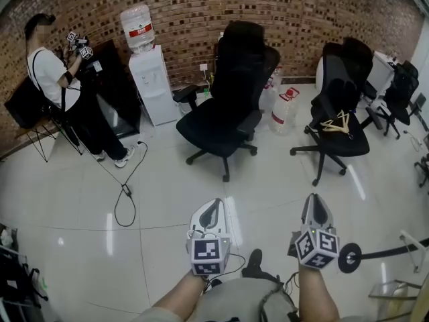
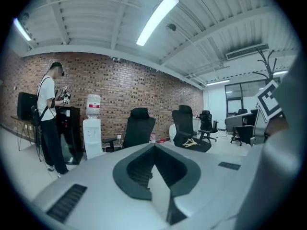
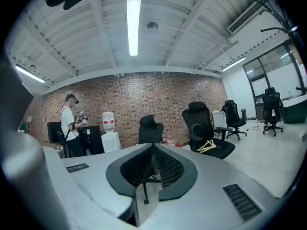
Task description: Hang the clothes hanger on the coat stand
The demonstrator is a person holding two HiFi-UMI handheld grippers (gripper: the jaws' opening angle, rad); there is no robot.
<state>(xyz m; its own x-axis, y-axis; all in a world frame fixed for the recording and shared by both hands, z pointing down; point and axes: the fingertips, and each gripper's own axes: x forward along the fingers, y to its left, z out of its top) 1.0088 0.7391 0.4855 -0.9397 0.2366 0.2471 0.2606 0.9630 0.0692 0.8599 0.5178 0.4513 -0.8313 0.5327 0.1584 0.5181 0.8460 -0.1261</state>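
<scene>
A pale wooden clothes hanger (image 1: 335, 125) lies on the seat of a black office chair (image 1: 333, 99) across the room at the right. It also shows in the left gripper view as the hanger (image 2: 191, 143) and in the right gripper view as the hanger (image 3: 207, 146). The coat stand's round black base (image 1: 349, 257) rests on the floor just right of my right gripper (image 1: 316, 198). Its branched top (image 2: 266, 61) rises at the right. My left gripper (image 1: 213, 203) hangs low near me. Both grippers are shut and empty, far from the hanger.
A second black office chair (image 1: 224, 113) stands mid-room. A water dispenser (image 1: 149, 72) and a standing person (image 1: 60, 86) are by the brick wall at the left. A water jug (image 1: 285, 106) and a floor cable (image 1: 124, 193) lie between.
</scene>
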